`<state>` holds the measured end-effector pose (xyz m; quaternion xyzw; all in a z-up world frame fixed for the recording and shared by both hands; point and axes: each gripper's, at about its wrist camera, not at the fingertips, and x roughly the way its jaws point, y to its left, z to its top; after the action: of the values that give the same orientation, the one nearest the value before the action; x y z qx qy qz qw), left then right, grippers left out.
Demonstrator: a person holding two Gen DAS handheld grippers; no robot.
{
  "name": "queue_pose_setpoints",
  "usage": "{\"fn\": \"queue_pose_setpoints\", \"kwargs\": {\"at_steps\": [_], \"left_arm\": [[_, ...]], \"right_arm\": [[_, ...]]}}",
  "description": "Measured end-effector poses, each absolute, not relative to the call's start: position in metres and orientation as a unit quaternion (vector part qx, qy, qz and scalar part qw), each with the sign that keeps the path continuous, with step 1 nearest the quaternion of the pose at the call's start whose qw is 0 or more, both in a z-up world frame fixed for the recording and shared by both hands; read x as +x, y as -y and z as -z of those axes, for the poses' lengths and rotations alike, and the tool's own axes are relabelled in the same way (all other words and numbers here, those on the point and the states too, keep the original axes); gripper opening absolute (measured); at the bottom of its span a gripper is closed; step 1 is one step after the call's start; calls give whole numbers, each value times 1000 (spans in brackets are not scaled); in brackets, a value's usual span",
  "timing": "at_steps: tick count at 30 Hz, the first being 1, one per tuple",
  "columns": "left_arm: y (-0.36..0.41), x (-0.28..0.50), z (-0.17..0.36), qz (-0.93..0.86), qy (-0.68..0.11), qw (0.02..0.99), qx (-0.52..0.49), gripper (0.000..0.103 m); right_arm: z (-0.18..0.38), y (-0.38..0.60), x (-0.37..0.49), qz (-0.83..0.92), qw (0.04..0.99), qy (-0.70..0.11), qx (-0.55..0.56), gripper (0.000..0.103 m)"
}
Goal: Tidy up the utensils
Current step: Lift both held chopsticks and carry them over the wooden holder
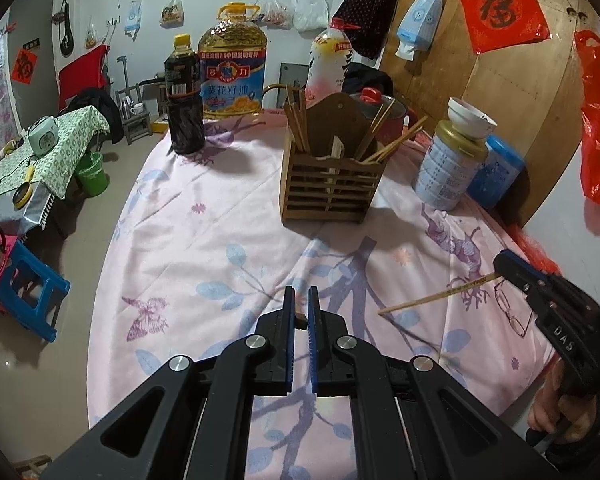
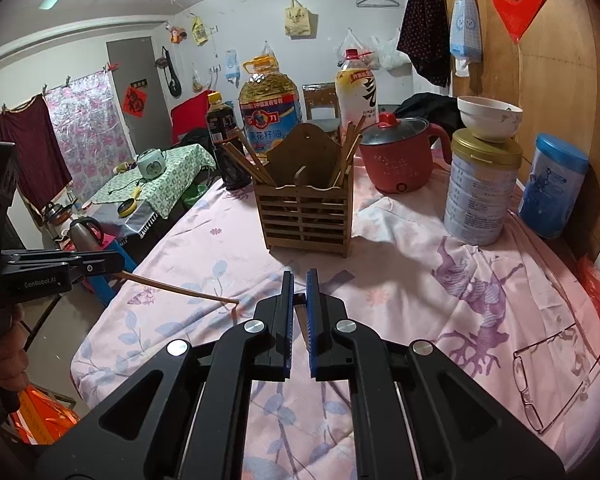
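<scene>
A slatted wooden utensil holder (image 1: pixel 332 188) (image 2: pixel 308 216) stands on the pink floral cloth with several chopsticks leaning in it. My left gripper (image 1: pixel 301 294) is shut on one chopstick, whose end (image 1: pixel 300 322) shows between the blue pads. The right wrist view shows that chopstick (image 2: pixel 176 289) sticking out sideways, raised off the cloth. My right gripper (image 2: pixel 300 278) is shut on a second chopstick (image 1: pixel 440 298), which slants out leftward from its fingers above the cloth. Both grippers hover at the near side of the table, well short of the holder.
Behind the holder stand a dark sauce bottle (image 1: pixel 184 96), a big oil jug (image 1: pixel 232 68), a red pot (image 2: pixel 396 156), a tin with a bowl on top (image 2: pixel 480 184) and a blue canister (image 2: pixel 552 188). Eyeglasses (image 2: pixel 548 376) lie at the near right. The table edge drops off at left.
</scene>
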<state>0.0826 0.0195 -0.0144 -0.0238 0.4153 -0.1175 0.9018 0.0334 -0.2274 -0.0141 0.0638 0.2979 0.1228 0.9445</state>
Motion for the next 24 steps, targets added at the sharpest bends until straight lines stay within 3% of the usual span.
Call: {"fn": "queue_pose_setpoints", "kwargs": {"at_steps": [24], "left_arm": [[-25, 149, 17, 197, -400, 895, 2, 9]], "right_arm": [[31, 210, 60, -39, 939, -321, 113, 8]]}}
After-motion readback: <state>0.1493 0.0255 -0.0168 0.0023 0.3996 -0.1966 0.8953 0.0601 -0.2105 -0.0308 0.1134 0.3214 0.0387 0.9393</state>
